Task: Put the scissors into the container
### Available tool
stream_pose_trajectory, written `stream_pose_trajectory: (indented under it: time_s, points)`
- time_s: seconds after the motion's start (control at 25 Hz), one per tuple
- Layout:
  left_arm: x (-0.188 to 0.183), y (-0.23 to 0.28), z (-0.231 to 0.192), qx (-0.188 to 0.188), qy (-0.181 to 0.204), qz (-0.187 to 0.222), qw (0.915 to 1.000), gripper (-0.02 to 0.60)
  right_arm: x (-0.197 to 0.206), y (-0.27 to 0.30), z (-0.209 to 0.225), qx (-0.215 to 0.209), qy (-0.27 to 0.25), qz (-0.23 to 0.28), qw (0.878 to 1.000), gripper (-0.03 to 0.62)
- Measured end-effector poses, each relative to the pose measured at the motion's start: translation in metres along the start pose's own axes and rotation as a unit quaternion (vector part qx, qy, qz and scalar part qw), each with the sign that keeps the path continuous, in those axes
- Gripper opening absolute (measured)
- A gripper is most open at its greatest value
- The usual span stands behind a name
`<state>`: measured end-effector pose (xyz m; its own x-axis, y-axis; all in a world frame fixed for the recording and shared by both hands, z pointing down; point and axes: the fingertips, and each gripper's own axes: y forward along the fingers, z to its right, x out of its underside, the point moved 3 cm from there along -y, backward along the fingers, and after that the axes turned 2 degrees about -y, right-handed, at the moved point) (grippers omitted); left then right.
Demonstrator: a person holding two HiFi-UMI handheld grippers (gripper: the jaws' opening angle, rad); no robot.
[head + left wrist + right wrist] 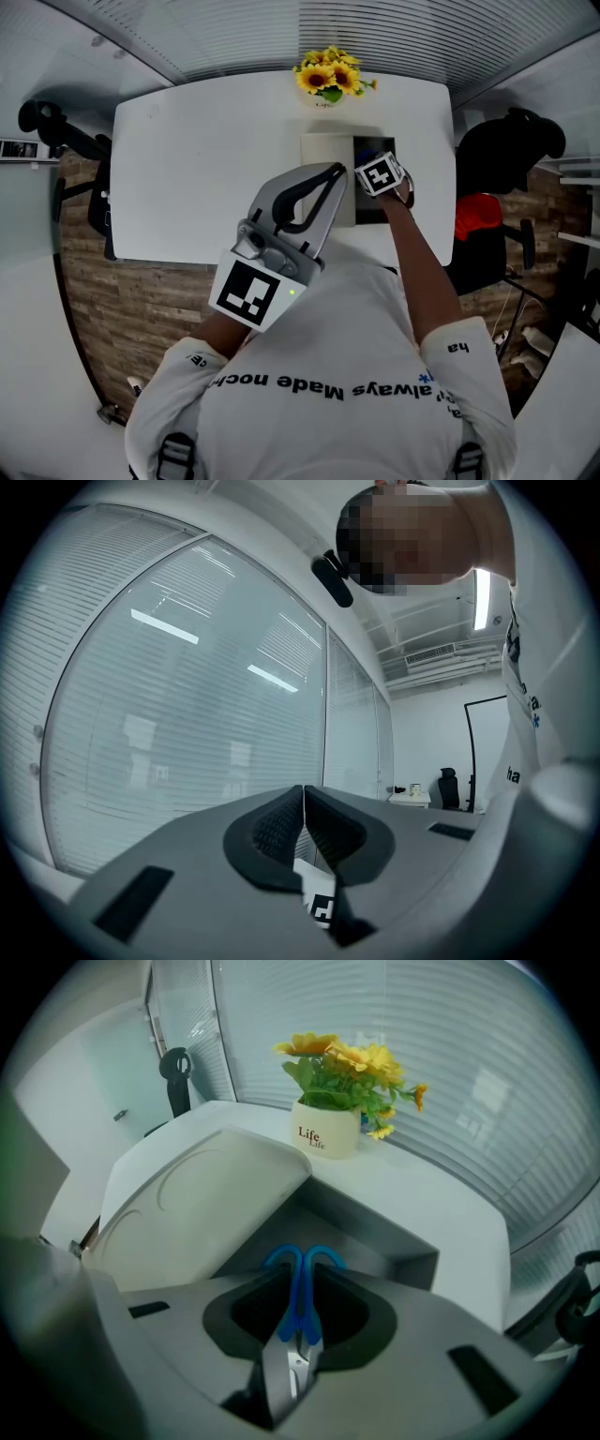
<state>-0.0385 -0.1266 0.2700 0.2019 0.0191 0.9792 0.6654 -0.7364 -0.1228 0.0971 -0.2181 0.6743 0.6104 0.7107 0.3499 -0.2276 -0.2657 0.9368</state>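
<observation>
The scissors (300,1302) have blue handles and steel blades, and my right gripper (302,1283) is shut on them. Their handle loops point down toward the open grey container (375,1237), whose pale lid (202,1194) lies folded back to the left. In the head view the right gripper (378,173) hovers over the container (373,211) at the table's far right, and the scissors are hidden under its marker cube. My left gripper (336,172) is raised in front of the person's chest, shut with nothing in it. Its pads (281,827) meet against the glass wall behind.
A white pot of yellow flowers (330,80) (328,1133) stands at the table's far edge, just behind the container. The white table (197,178) stretches to the left. A black office chair with a red item (492,202) stands to the right of the table.
</observation>
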Motion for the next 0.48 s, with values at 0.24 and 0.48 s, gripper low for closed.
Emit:
stream_pose_trajectory:
  time_s: [0.24, 0.48]
  points:
    - [0.001, -0.002, -0.001, -0.003, -0.001, -0.001, 1.0, 0.023, -0.005, 0.006, 0.003, 0.0, -0.006, -0.003, 1.0, 0.089]
    - [-0.001, -0.004, -0.002, -0.004, 0.0, 0.0, 1.0, 0.023, -0.01, 0.012, 0.0, -0.001, -0.019, -0.007, 1.0, 0.091]
